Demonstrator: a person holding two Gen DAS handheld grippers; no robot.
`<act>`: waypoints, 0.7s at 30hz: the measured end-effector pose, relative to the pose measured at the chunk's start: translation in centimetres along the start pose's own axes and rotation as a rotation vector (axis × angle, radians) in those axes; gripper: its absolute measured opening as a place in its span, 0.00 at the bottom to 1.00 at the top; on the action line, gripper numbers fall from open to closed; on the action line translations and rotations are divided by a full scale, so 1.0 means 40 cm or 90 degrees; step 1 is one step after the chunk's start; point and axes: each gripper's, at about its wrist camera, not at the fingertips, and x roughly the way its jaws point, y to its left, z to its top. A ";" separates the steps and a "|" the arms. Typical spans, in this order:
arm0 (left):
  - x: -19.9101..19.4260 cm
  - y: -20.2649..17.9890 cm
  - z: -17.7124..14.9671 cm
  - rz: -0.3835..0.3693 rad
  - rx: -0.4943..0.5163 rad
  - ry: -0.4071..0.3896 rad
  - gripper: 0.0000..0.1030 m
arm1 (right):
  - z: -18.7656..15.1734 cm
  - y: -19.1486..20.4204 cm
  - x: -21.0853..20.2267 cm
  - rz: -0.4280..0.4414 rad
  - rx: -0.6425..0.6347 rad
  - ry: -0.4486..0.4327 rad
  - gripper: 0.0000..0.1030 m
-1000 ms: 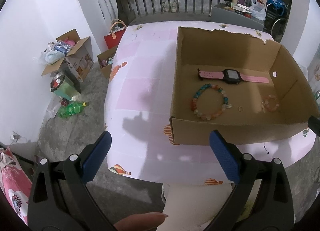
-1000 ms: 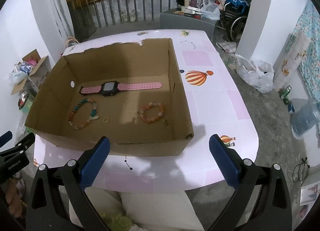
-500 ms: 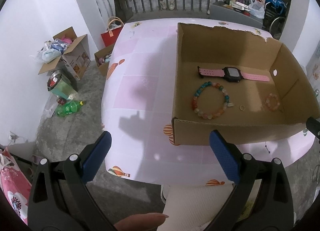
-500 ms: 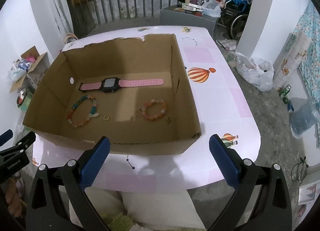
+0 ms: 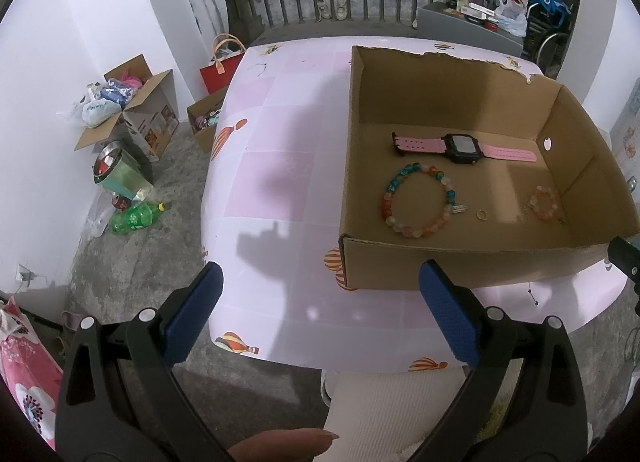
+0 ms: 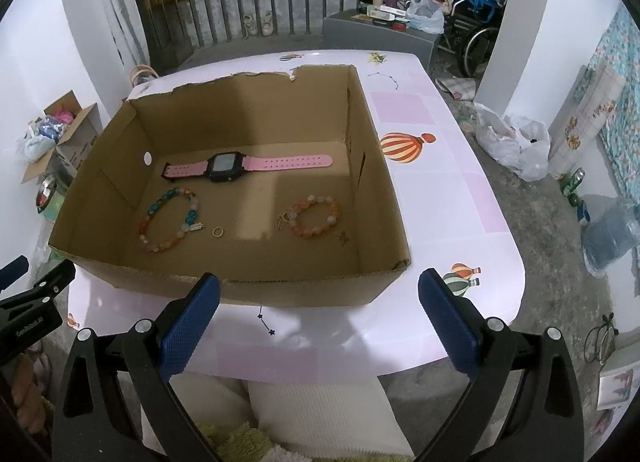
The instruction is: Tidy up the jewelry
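An open cardboard box [image 6: 236, 294] sits on a pink table [image 6: 440, 189] printed with hot-air balloons. Inside the box, lying flat on its floor, are a pink-strapped watch [image 6: 240, 166] toward the far wall, a multicoloured bead bracelet [image 6: 170, 219] nearer the front, a small gold ring [image 6: 217, 232] just beside that bracelet, and an orange bead bracelet [image 6: 316, 215] apart from the ring on the other side.

The right gripper [image 6: 318, 312] hovers ahead of the box's near wall, its blue-padded fingers [image 6: 188, 326] spread wide and empty. The left gripper [image 5: 318, 312] hangs over the table's near edge, fingers [image 5: 448, 312] also wide apart and holding nothing; the box lies ahead and toward its right finger.
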 end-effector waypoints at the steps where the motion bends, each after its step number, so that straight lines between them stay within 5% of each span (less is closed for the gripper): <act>1: 0.000 -0.001 -0.001 0.000 0.000 0.000 0.92 | -0.001 0.000 0.001 0.000 0.000 0.000 0.94; 21: -0.001 -0.002 0.001 -0.001 0.001 0.001 0.92 | -0.007 0.003 0.003 0.004 0.001 0.002 0.94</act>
